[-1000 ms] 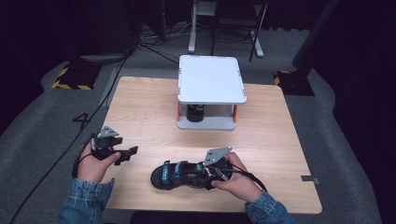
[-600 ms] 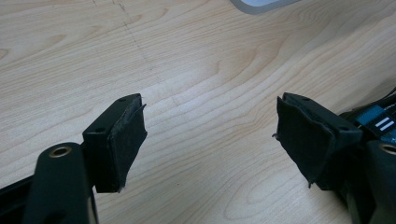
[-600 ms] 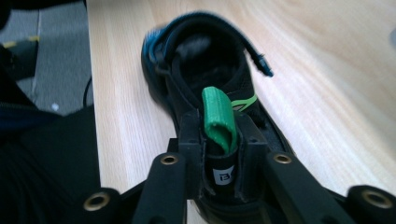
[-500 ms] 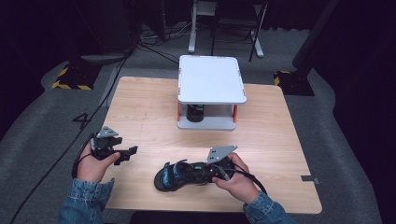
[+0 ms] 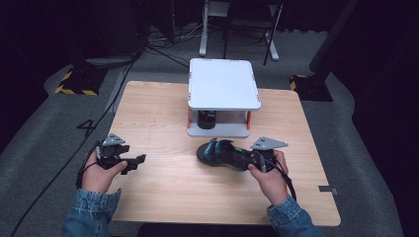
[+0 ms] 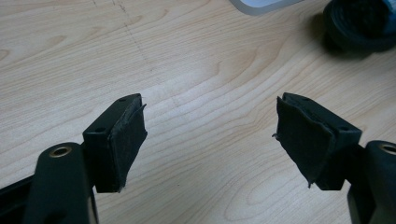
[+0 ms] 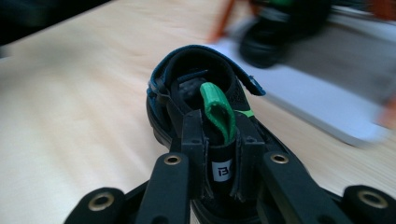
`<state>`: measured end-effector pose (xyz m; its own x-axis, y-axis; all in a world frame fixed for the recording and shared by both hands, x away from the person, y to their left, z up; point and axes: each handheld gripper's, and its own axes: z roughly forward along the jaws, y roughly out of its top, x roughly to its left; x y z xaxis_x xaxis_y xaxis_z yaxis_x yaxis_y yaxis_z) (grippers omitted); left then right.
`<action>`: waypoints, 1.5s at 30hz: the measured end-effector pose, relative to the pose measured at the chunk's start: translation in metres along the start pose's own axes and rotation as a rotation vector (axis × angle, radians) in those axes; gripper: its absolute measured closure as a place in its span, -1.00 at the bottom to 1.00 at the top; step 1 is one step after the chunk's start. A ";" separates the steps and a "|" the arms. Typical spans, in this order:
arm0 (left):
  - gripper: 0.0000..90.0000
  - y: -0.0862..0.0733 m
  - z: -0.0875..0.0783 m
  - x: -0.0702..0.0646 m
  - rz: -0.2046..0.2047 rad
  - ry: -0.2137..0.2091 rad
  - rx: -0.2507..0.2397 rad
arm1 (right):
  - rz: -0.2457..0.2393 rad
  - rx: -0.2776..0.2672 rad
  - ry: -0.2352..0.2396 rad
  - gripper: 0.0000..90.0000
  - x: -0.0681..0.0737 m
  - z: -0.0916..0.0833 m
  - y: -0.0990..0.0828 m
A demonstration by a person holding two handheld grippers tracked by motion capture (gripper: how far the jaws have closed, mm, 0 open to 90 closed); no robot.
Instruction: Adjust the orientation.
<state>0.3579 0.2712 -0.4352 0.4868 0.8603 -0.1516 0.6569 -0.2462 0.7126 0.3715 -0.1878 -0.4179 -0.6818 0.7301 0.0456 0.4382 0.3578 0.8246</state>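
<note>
At the left of the pale wooden counter [image 5: 163, 118], near its front edge, the person's left hand [image 5: 99, 175], in a blue denim sleeve [image 5: 89, 215], holds the left black two-jaw tongs [image 5: 134, 164] low over bare wood, pointing toward the middle of the counter. In the left gripper view these tongs [image 6: 210, 135] stand wide apart with nothing between them; their dark pads [image 6: 128, 140] are frayed at the edges, and only wood grain lies between the jaws. A black cable [image 5: 74, 148] trails from this gripper off the counter's left side to the grey floor. Toward the middle back stands a small white two-level shelf stand with orange posts [image 5: 223, 84], and a dark shoe [image 5: 206, 118] sits on its lower level under the top board. Just in front of the stand's lower board, right of centre, lies a black sandal-type shoe with teal trim [image 5: 222, 153], its toe pointing left and toward the stand. The right hand [image 5: 269, 180] holds the right tongs [image 5: 253, 159] at the shoe's heel end. In the right gripper view the right tongs [image 7: 219, 154] are closed narrowly on the black heel strap of the shoe [image 7: 196, 93], just below a green pull loop [image 7: 217, 109]; the shoe's sole rests on the counter [image 7: 70, 121], and the stand [image 7: 327, 102] appears blurred beyond it.
</note>
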 end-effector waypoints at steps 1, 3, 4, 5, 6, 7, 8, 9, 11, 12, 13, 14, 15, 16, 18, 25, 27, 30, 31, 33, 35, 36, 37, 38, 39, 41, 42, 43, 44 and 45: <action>-0.46 0.000 0.000 0.000 0.002 0.001 -0.001 | 0.012 0.001 -0.034 0.73 -0.006 -0.001 -0.002; -0.46 0.000 0.000 0.000 0.005 0.002 0.000 | 0.026 0.026 -0.097 0.71 -0.015 -0.001 -0.007; -0.46 0.001 0.001 0.000 0.004 0.000 0.002 | 0.032 0.036 -0.130 0.70 -0.018 -0.001 -0.010; -0.46 0.001 0.001 -0.001 0.000 -0.002 0.000 | 0.051 0.050 -0.123 0.69 -0.021 0.000 -0.011; -0.46 0.001 0.001 -0.001 0.003 0.000 0.000 | 0.064 0.058 -0.114 0.67 -0.022 -0.001 -0.011; -0.46 0.001 0.001 -0.001 0.004 0.000 0.001 | 0.064 0.074 -0.106 0.65 -0.021 -0.002 -0.010; -0.46 0.001 0.002 -0.001 0.006 0.001 0.001 | 0.060 0.091 -0.103 0.64 -0.019 -0.002 -0.009; -0.46 0.002 0.002 -0.001 0.007 0.001 0.004 | 0.052 0.113 -0.097 0.62 -0.016 -0.002 -0.008; -0.46 0.002 0.002 -0.002 0.008 -0.002 0.006 | 0.050 0.161 -0.059 0.59 -0.009 -0.003 -0.006; -0.46 0.002 0.002 -0.002 0.008 -0.002 0.006 | 0.042 0.181 -0.040 0.59 -0.004 -0.004 -0.005; -0.46 0.002 0.003 -0.002 0.007 -0.006 0.003 | 0.037 0.189 -0.016 0.59 0.001 -0.004 -0.004; -0.46 0.002 0.003 -0.002 0.009 -0.006 0.004 | 0.033 0.200 0.015 0.59 0.007 -0.003 -0.004; -0.46 0.003 0.003 -0.002 0.008 -0.006 0.007 | 0.032 0.212 0.053 0.59 0.012 -0.001 -0.004; -0.46 0.003 0.003 -0.002 0.008 -0.007 0.009 | 0.030 0.221 0.093 0.59 0.017 0.001 -0.005; -0.46 0.003 0.004 -0.003 0.014 -0.010 0.009 | 0.028 0.239 0.148 0.59 0.026 0.008 -0.007; -0.46 0.004 0.004 -0.002 0.015 -0.013 0.005 | 0.009 0.272 0.183 0.55 0.035 0.018 -0.014; -0.46 0.004 0.005 -0.002 0.012 -0.012 0.004 | 0.009 0.270 0.188 0.43 0.035 0.016 -0.015; -0.46 0.004 0.006 -0.002 0.014 -0.014 0.006 | -0.002 0.269 0.189 0.31 0.037 0.012 -0.013; -0.46 0.004 0.006 -0.003 0.009 -0.015 0.007 | -0.014 0.247 0.190 0.25 0.038 0.007 -0.010; -0.46 0.005 0.007 -0.003 0.007 -0.016 0.006 | -0.021 0.233 0.185 0.24 0.039 0.001 -0.007; -0.46 0.006 0.007 -0.003 0.017 -0.015 0.011 | -0.034 0.218 0.168 0.18 0.038 -0.004 -0.005; -0.46 0.006 0.007 -0.003 0.021 -0.017 0.011 | -0.038 0.211 0.157 0.15 0.037 -0.007 -0.004; -0.46 0.006 0.008 -0.004 0.014 -0.020 0.011 | -0.039 0.209 0.148 0.09 0.036 -0.009 -0.004; -0.46 0.006 0.008 -0.004 0.013 -0.020 0.010 | -0.038 0.214 0.139 -0.01 0.035 -0.010 -0.004; -0.46 0.006 0.009 -0.004 0.017 -0.017 0.016 | -0.041 0.230 0.134 -0.11 0.035 -0.010 -0.005; -0.46 0.006 0.010 -0.004 0.016 -0.020 0.012 | -0.052 0.253 0.127 -0.22 0.036 -0.009 -0.009; -0.46 0.006 0.010 -0.004 0.016 -0.020 0.012 | -0.052 0.253 0.127 -0.22 0.036 -0.009 -0.009; -0.46 0.007 0.010 -0.004 0.017 -0.021 0.015 | -0.041 0.248 0.127 -0.27 0.037 -0.004 -0.013; -0.46 0.007 0.010 -0.004 0.017 -0.021 0.015 | -0.041 0.248 0.127 -0.27 0.037 -0.004 -0.013; -0.46 0.007 0.011 -0.005 0.019 -0.025 0.021 | -0.031 0.255 0.118 -0.26 0.036 0.000 -0.016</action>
<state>0.3667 0.2604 -0.4367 0.5135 0.8440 -0.1548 0.6592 -0.2724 0.7009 0.3401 -0.1673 -0.4299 -0.7543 0.6488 0.1006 0.5392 0.5247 0.6588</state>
